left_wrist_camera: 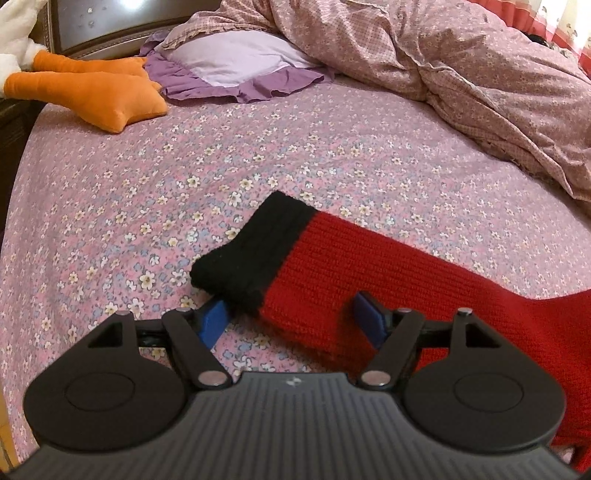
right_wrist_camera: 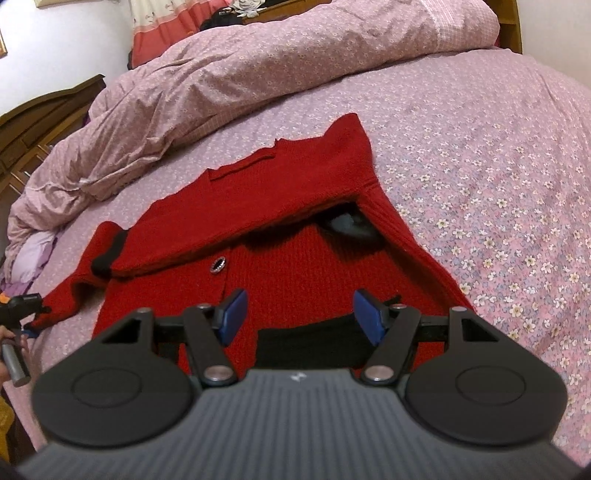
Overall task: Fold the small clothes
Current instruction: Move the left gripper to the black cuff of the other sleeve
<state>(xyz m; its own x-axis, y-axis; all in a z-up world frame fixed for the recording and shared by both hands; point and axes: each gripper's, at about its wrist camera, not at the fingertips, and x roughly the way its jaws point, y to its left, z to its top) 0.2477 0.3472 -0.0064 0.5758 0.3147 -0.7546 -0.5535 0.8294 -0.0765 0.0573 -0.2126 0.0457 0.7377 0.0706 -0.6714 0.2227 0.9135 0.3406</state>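
Red knit fills the lower part of both views: a small red cardigan (right_wrist_camera: pixel 295 236) lies on the bed (right_wrist_camera: pixel 498 166), on a pink sheet printed with little white flowers. From the left wrist, its sleeve (left_wrist_camera: pixel 332 266) with a black cuff (left_wrist_camera: pixel 251 247) runs in from the right of the frame, and the left gripper (left_wrist_camera: pixel 291 321) sits low over it, fingers (left_wrist_camera: pixel 214 321) spread wide; the cuff end lies between them, and the blue pads are not pressing it. From the right wrist, the right gripper (right_wrist_camera: pixel 301 314) hovers above the cardigan's black hem (right_wrist_camera: pixel 306 343) at centre frame, fingers apart, nothing held. A dark button (right_wrist_camera: pixel 218 264) shows on the front panel, and one sleeve is folded across the body.

Around the room: a rumpled pink quilt (left_wrist_camera: pixel 461 74) heaped at upper right in the left view, a lilac pillow (left_wrist_camera: pixel 236 62) at the top, orange plush feet (left_wrist_camera: pixel 92 96) at upper left, a dark wooden headboard (left_wrist_camera: pixel 110 29) behind, a pink curtain (right_wrist_camera: pixel 166 26) in the right view's top.
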